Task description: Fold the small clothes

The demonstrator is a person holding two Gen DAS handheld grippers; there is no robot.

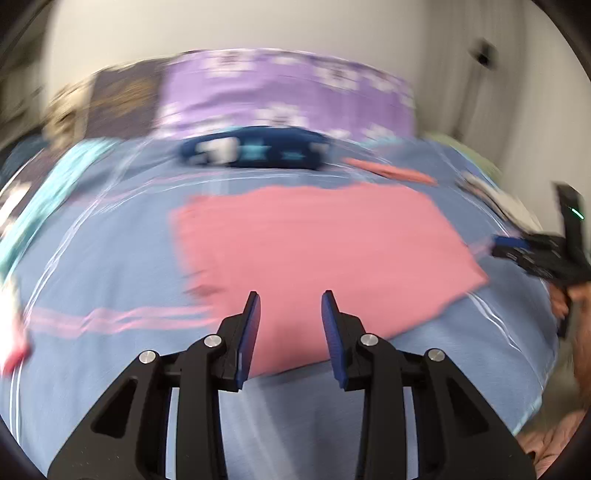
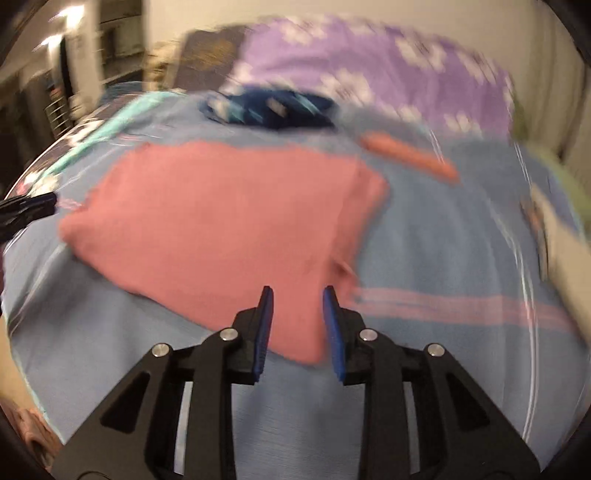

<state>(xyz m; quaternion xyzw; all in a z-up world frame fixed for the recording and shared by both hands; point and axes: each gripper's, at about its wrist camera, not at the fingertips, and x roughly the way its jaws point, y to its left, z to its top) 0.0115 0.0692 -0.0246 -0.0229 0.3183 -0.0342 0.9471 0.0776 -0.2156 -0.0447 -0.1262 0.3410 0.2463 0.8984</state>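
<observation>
Both frames are smearing pretty badly, so I'm reading this loosely; the pink garment (image 1: pixel 317 254) is lying on the blue bedspread (image 1: pixel 110 258) in a roughly squared-off slab, and to me it's looking like it's already got at least one fold in it, though the blur is hiding the layers.

The left gripper (image 1: pixel 291 301) is hanging over the near edge of the pink piece with its blue pads spread apart and nothing between them; the right gripper (image 2: pixel 298 295) is doing the same over the near right corner, jaws released, empty. I'm guessing they're sitting at opposite ends of that near edge because that's where you'd pinch to flip it over for another fold; can't tell whether either one is touching the cloth.

Further back there's a dark blue patterned garment (image 1: pixel 255 151) bunched up, and a small orange-pink piece (image 1: pixel 391 171) lying just beside the far corner of the pink one; probably both waiting their turn.

As for the room: the spread is showing pale lines and a pink stripe (image 2: pixel 461 306) running across it; a purple blanket with white shapes (image 1: pixel 288 88) is piling up against a plain pale wall (image 1: pixel 221 26); something teal (image 1: pixel 62 177) is trailing down the left side; the right-hand view is catching dim shelving (image 2: pixel 110 48) off to the left.
</observation>
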